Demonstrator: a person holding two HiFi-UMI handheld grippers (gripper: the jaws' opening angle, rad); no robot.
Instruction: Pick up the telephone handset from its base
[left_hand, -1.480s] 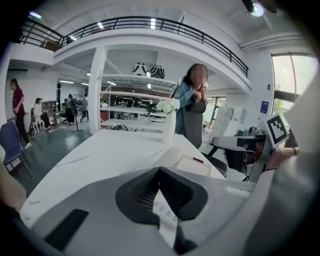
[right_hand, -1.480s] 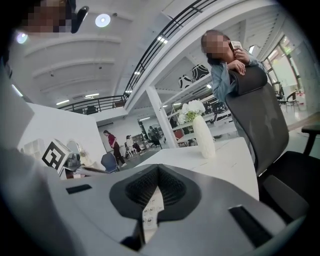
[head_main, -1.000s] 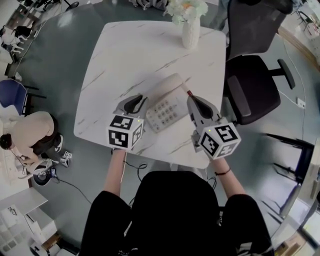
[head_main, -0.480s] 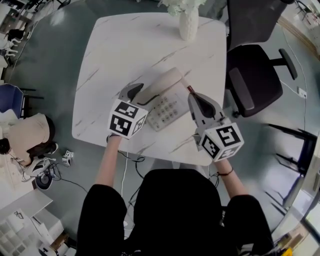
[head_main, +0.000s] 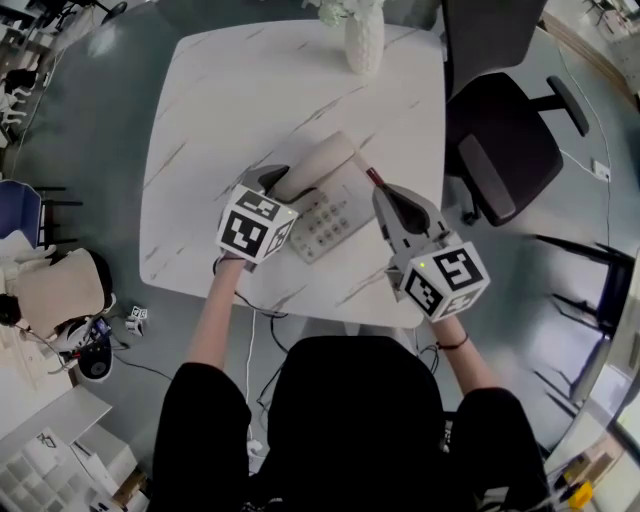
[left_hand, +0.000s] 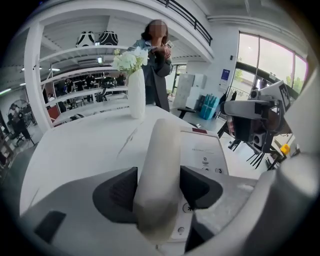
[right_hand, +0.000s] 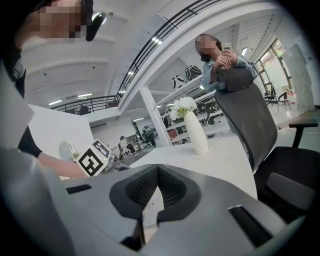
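Left gripper is angled down over the phone with its jaws spread wide, straddling the near end of the beige handset. In the left gripper view the handset runs straight up between the two dark ribbed pads, which sit right at its sides; no clear squeeze, reads as not clamped. The handset is seated along the left side of the telephone base, not lifted, with the keypad to its right. The base sits on the white marble table, toward the edge nearest the person. Right gripper has its jaws closed tip to tip with nothing between them; it's held just right of the base, apart from it. A white vase of flowers stands at the far table edge, a black office chair is off to the right, and a person stands behind the vase.
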